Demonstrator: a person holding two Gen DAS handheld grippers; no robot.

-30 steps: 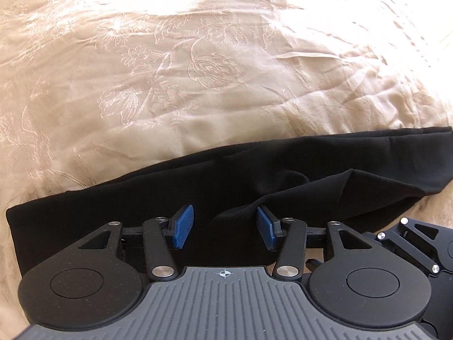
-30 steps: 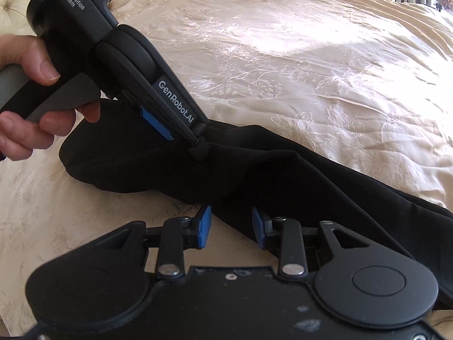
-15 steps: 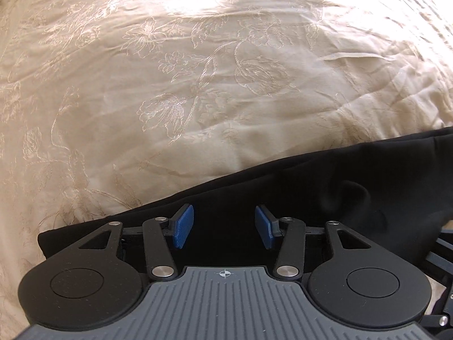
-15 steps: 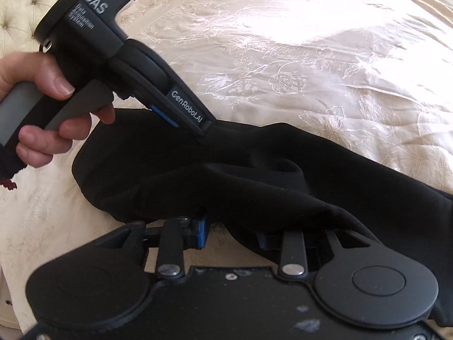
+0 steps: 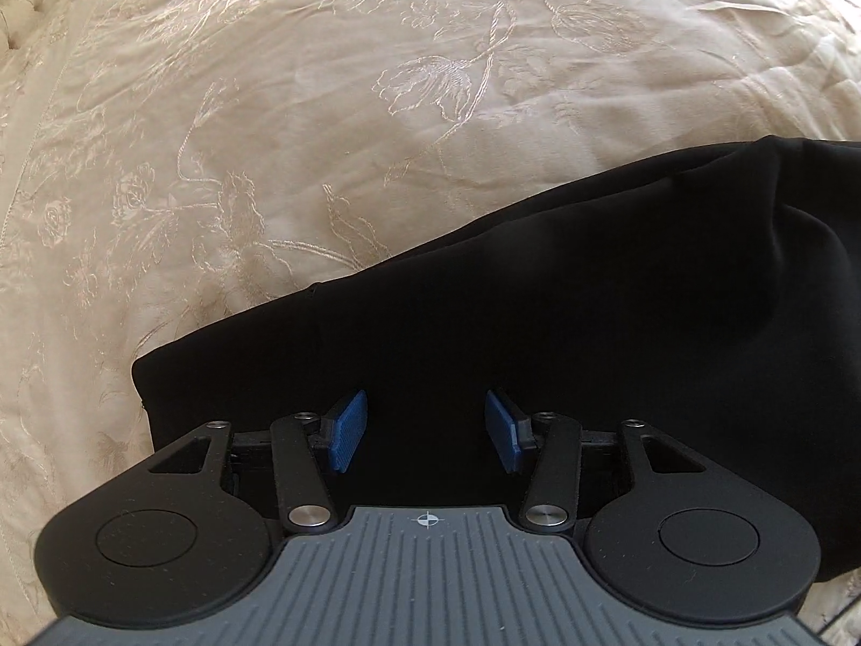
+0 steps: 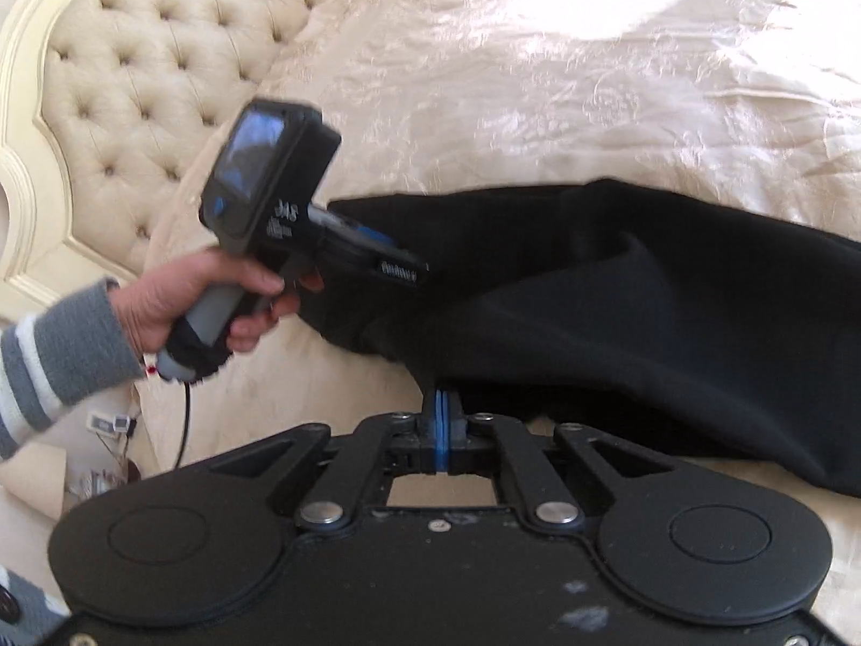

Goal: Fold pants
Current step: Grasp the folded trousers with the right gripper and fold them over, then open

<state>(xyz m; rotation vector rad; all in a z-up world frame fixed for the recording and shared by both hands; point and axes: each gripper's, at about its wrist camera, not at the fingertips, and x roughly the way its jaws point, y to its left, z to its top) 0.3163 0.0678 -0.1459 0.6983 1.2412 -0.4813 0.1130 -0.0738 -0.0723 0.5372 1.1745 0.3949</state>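
Black pants (image 5: 592, 296) lie stretched across a cream bedspread (image 5: 323, 134), with one squared end at the lower left in the left wrist view. My left gripper (image 5: 425, 430) hovers over that end, pointing steeply down. Its blue pads (image 5: 347, 430) stand apart with only flat cloth beneath them. In the right wrist view my right gripper (image 6: 441, 414) is shut, its blue pads pinching the near edge of the pants (image 6: 646, 323). The cloth rises in a fold from there. A hand (image 6: 204, 296) holds the left gripper (image 6: 406, 269) beyond, above the far end of the pants.
A cream tufted headboard (image 6: 134, 54) with a carved frame stands at the left of the bed. A thin black cable (image 6: 185, 420) hangs from the left gripper's handle. Small items (image 6: 107, 425) lie past the bed's left edge. A grey striped sleeve (image 6: 48, 371) enters from the left.
My right gripper has shut on the pants' near edge and lifted it, tilting upward. The left gripper slid along the pants to their end and sank lower, still open.
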